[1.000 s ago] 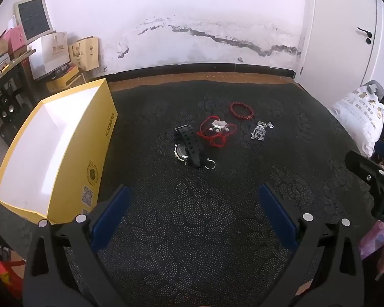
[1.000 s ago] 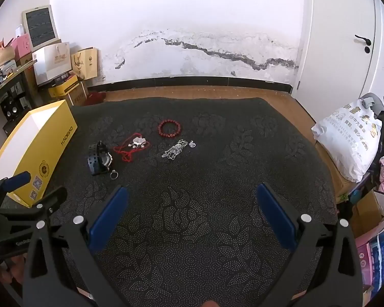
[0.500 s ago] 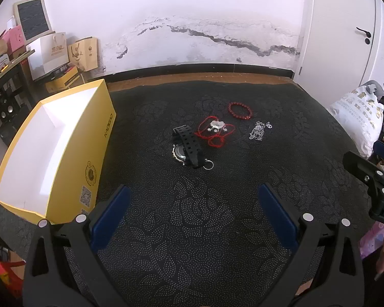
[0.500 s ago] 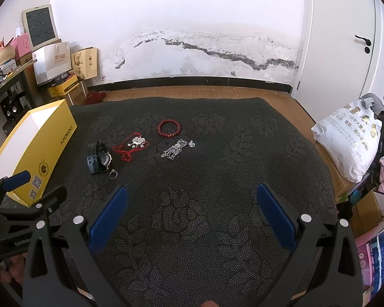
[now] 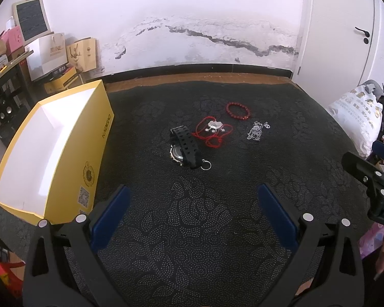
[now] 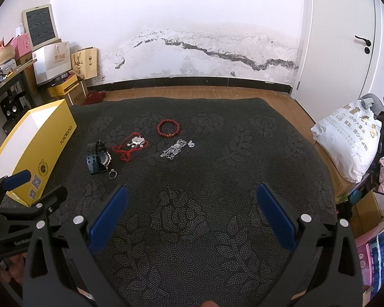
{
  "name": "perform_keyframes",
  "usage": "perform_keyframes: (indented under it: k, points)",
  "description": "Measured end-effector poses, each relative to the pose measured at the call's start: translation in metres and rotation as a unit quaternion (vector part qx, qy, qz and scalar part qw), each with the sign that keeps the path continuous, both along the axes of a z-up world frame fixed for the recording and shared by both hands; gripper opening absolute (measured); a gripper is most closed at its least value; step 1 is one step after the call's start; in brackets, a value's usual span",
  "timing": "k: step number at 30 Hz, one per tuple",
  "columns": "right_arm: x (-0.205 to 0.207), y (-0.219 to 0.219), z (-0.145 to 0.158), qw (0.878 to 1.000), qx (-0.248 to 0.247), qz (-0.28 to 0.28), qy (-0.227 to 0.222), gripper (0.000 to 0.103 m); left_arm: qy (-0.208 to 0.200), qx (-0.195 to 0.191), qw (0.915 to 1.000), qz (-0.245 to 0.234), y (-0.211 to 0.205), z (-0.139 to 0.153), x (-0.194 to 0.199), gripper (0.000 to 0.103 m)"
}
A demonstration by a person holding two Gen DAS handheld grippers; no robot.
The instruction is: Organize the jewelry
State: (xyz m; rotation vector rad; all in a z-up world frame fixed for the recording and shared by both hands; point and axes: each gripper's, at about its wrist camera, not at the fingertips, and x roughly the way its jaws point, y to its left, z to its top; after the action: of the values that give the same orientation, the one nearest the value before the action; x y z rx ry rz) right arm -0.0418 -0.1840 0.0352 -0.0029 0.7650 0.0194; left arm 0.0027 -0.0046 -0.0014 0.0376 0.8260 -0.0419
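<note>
Jewelry lies on a dark patterned cloth [image 5: 192,217]: a black watch [image 5: 184,148] with a small silver ring [image 5: 206,165] beside it, a red cord necklace with a silver pendant [image 5: 213,131], a red bead bracelet [image 5: 238,111] and a silver chain [image 5: 256,131]. An open yellow box [image 5: 51,148] with a white inside stands to the left. My left gripper [image 5: 192,204] is open, well short of the watch. My right gripper [image 6: 190,206] is open too, nearer the cloth's front, with the watch [image 6: 97,158], the cord necklace [image 6: 130,146], the bracelet [image 6: 168,127] and the chain [image 6: 173,149] ahead to the left.
Paper bags and boxes [image 6: 56,61] crowd a shelf at the back left. A white sack [image 6: 350,138] and cartons sit off the cloth's right edge. A white door [image 6: 345,41] is at the right. Wooden floor [image 6: 192,92] runs behind the cloth.
The left wrist view has drifted slightly, so the jewelry sits a little higher and further left. Both grippers stay open; the jewelry has not moved.
</note>
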Motion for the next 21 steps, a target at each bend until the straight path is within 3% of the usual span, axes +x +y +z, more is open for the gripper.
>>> perform_keyframes:
  k: [21]
  points:
    - [-0.0003,-0.0015,-0.0003,1.0,0.0,0.001,-0.001,0.097,0.0,0.0,1.0,-0.002,-0.0022,-0.0005,-0.0002,0.097]
